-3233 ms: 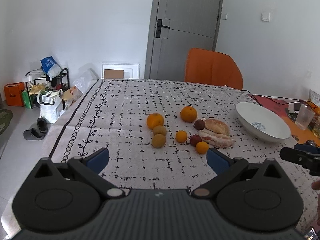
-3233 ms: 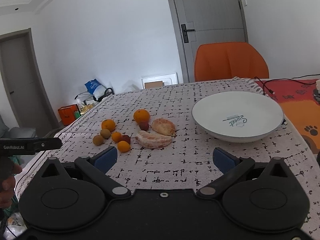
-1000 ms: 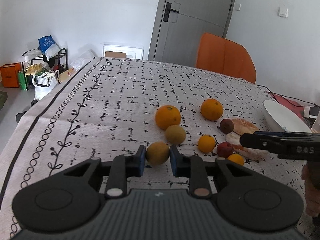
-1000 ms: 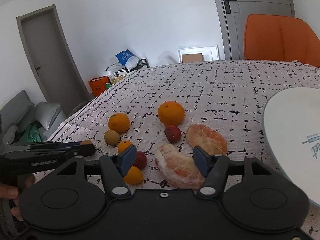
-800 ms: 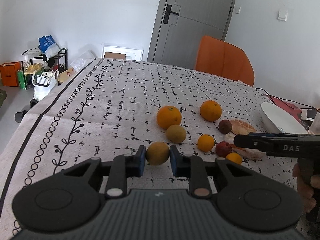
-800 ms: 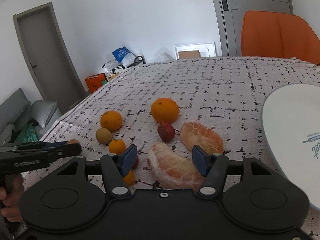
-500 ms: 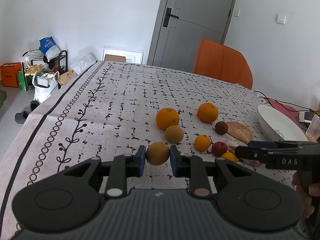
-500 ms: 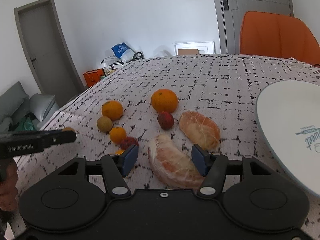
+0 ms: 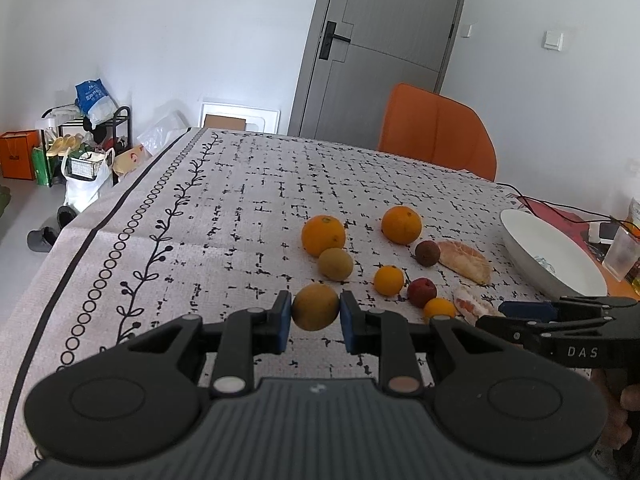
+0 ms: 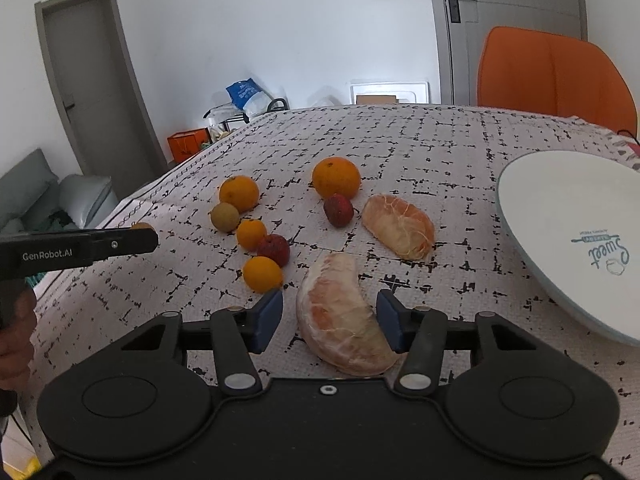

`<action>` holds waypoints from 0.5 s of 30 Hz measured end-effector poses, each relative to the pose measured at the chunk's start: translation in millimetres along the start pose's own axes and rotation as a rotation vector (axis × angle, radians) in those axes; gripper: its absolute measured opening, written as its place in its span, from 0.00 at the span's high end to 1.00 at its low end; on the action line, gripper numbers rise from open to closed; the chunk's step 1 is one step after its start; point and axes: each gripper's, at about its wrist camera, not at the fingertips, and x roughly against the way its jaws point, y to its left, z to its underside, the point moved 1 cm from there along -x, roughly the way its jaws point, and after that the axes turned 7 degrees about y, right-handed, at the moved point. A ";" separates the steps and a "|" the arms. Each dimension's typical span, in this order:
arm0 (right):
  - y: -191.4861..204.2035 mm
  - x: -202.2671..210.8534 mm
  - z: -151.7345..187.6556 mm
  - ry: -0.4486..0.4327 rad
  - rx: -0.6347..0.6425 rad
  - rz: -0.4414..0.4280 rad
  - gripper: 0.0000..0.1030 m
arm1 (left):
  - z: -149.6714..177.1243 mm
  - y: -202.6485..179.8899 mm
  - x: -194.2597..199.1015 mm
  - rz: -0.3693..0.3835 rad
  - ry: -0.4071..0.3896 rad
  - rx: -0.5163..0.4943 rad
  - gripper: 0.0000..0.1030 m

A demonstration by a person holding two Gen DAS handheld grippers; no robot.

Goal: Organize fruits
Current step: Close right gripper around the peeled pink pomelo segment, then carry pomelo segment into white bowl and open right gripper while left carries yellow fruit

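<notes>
Both grippers have come forward from well back of the fruit to right over it.

White bowl (image 10: 568,216): empty as far as shows, far right on the patterned tablecloth (image 9: 240,208), well apart from the fruit cluster. Bare cloth between bowl and cluster gives a free lane. Table edge and floor lie off to the left; glass and cables beyond the bowl.

Right gripper (image 10: 329,322): jaws half spread and have just been closing, with the near pomelo segment (image 10: 340,316) between them. A gap shows at the left pad; the right pad is at or very near the pith, contact not certain. No firm grip yet. Segment's long axis runs toward and away from the gripper, curving right at the near end, so the pads meet its narrow width. This hand is the nearer to the bowl.

Second pomelo segment (image 10: 400,226): just beyond, lying crosswise, apart from the first.

Left gripper (image 9: 313,322): pinching a brownish-yellow round fruit (image 9: 315,306), pads pressed on both sides, apparently lifted off the cloth.

Loose on the cloth: two oranges (image 9: 323,235), a kiwi-like fruit (image 9: 335,264), small tangerines (image 9: 388,279), two red lychee-like fruits (image 9: 421,292). Nearest tangerine (image 10: 262,274) sits just beside the right gripper's left pad. Risk of nudging it.
</notes>
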 end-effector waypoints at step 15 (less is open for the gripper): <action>3.5 -3.7 3.4 -0.025 0.042 0.039 0.63 | 1.3 1.9 -6.5 0.027 0.023 0.018 0.76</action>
